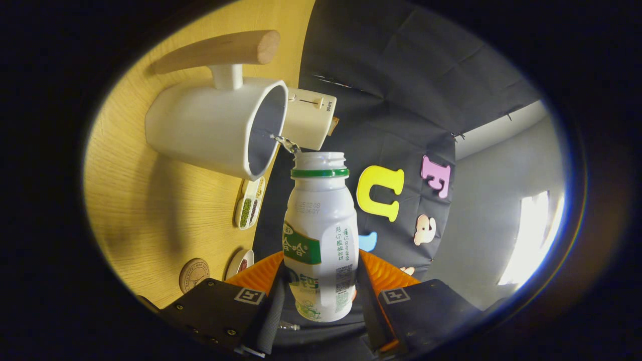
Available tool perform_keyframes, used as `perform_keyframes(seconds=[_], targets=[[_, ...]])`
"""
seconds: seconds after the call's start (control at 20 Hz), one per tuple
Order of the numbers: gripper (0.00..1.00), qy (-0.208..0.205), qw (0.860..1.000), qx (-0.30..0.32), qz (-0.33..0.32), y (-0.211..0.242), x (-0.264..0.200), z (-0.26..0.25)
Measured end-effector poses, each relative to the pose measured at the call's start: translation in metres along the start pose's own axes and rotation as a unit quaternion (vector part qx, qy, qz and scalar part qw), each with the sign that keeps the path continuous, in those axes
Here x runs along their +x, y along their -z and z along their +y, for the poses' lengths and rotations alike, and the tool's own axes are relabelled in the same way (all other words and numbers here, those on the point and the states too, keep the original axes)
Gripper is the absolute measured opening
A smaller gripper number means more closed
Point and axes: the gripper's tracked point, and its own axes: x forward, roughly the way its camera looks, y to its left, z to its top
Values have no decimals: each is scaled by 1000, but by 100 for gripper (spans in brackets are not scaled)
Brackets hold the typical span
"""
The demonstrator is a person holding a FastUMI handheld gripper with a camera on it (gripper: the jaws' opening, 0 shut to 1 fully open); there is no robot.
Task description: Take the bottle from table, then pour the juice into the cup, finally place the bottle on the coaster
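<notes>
Bottle (319, 235) sitting clamped between fingers (321, 301), both pressing on its lower body, open green-ringed neck pointing at 12 o'clock. Thin clear stream (287, 143) leaving neck at 11 o'clock, entering mouth of white cup (210, 128) with wooden handle (220, 50). Cup standing on wooden worktop (145, 210), view rolled sideways. Cream box (311, 118) showing just beyond cup. Sectioned dish of beans (249, 203) lying at 7 o'clock from cup; round coaster (193, 274) lying near left finger, beside small dish (241, 263).
</notes>
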Motion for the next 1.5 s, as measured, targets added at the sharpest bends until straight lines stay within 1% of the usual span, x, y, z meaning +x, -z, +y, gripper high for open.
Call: perform_keyframes(seconds=[0.5,0.95,1.2,1.5], targets=[[69,14,1000,-23,-11,2,3,-5],[69,14,999,-44,-23,1,4,-8],[69,25,998,-59,-26,0,4,-10],[69,20,997,-67,-27,-1,5,-11]])
